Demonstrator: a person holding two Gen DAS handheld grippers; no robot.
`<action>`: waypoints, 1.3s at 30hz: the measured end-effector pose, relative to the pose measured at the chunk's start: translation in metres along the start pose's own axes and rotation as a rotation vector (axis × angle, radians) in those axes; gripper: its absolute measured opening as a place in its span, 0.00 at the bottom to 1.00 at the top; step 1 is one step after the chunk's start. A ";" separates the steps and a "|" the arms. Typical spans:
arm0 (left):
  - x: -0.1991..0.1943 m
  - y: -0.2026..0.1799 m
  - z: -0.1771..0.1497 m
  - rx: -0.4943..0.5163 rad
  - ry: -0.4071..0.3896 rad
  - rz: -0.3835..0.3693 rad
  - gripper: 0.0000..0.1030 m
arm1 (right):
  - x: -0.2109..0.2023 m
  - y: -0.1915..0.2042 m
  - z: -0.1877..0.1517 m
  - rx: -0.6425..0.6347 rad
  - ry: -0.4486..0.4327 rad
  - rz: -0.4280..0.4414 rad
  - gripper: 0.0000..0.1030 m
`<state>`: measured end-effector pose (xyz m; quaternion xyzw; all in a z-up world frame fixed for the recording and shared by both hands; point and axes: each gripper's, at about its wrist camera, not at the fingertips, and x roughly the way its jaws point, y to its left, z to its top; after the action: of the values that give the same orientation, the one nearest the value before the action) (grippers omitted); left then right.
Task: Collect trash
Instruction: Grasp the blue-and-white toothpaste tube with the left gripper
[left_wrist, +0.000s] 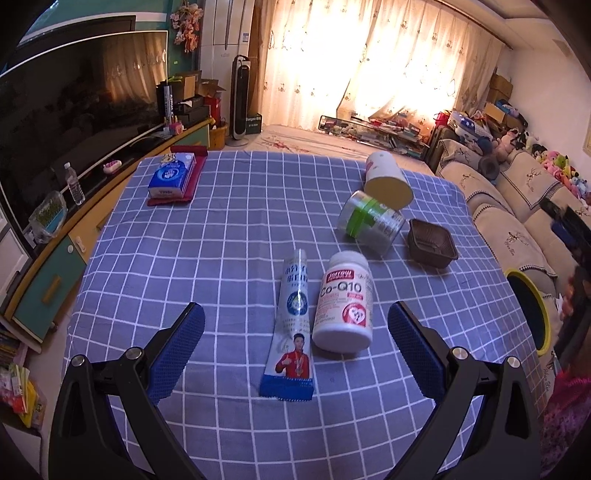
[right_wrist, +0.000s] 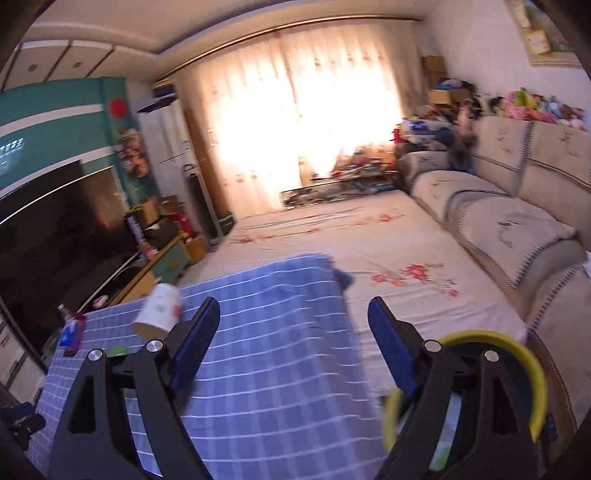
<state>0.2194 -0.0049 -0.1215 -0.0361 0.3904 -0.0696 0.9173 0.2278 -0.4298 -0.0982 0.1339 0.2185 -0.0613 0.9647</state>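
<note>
In the left wrist view my left gripper (left_wrist: 295, 317) stands open just above the checked tablecloth (left_wrist: 229, 221). A long blue-and-white sachet (left_wrist: 291, 328) and a white Co-Q10 bottle (left_wrist: 343, 302) lie between and just ahead of its fingers, untouched. Further back lie a clear jar with a green band (left_wrist: 369, 221), a cream paper cup (left_wrist: 388, 181) on its side and a brown plastic tray (left_wrist: 432, 243). A yellow-rimmed bin (left_wrist: 532, 310) stands off the table's right edge. In the right wrist view my right gripper (right_wrist: 293, 314) is open and empty, above the table edge, with the yellow-rimmed bin (right_wrist: 480, 339) under its right finger.
A blue tissue pack (left_wrist: 173, 173) on a red cloth sits at the table's far left. A TV and low cabinet (left_wrist: 74, 122) run along the left. A beige sofa (right_wrist: 517, 229) lines the right. Patterned floor covering (right_wrist: 351, 240) lies beyond the table.
</note>
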 end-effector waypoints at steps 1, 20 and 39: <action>0.002 0.002 -0.002 0.007 0.008 0.005 0.95 | 0.008 0.012 -0.005 -0.018 0.014 0.030 0.75; 0.065 0.013 -0.018 0.136 0.188 0.028 0.52 | 0.027 0.038 -0.034 -0.083 0.087 0.095 0.79; 0.091 0.016 0.011 0.139 0.171 0.031 0.25 | 0.029 0.041 -0.037 -0.092 0.110 0.110 0.81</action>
<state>0.2915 -0.0027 -0.1802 0.0397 0.4622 -0.0852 0.8818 0.2461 -0.3822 -0.1338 0.1045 0.2658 0.0094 0.9583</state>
